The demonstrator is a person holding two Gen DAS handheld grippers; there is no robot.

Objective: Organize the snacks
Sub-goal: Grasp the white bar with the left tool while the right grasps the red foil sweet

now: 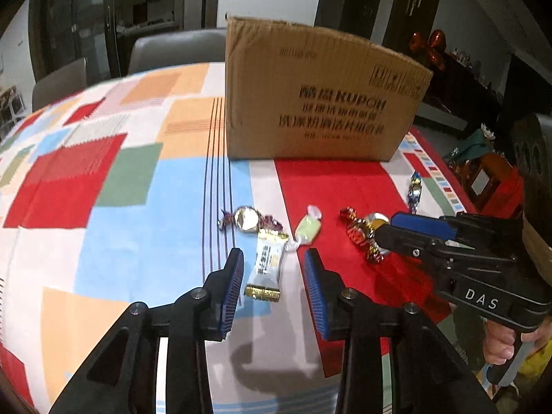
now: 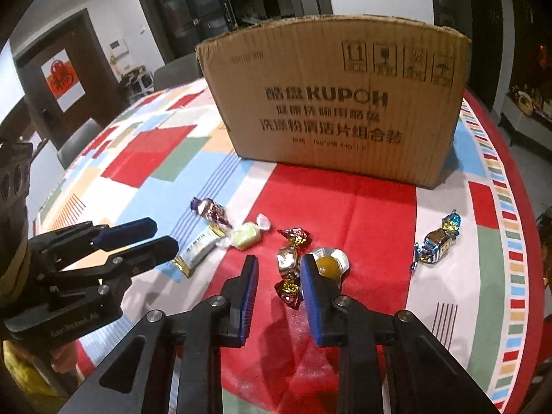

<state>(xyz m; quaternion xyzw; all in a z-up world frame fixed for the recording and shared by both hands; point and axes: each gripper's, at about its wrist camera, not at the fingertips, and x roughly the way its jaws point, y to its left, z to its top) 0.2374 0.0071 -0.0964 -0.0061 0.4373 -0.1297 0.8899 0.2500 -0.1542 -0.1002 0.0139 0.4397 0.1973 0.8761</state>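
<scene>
Left gripper: part open, astride white bar (untouched). Right gripper: narrower, around red-gold candy, contact unclear.

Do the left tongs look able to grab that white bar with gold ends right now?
Probably yes. The white bar lies flat on the tablecloth between the left tongs, nothing covering it. The green candy touches its far end, so it may get nudged.

"KUPOH" on cardboard box, "DAS" on right gripper
</scene>
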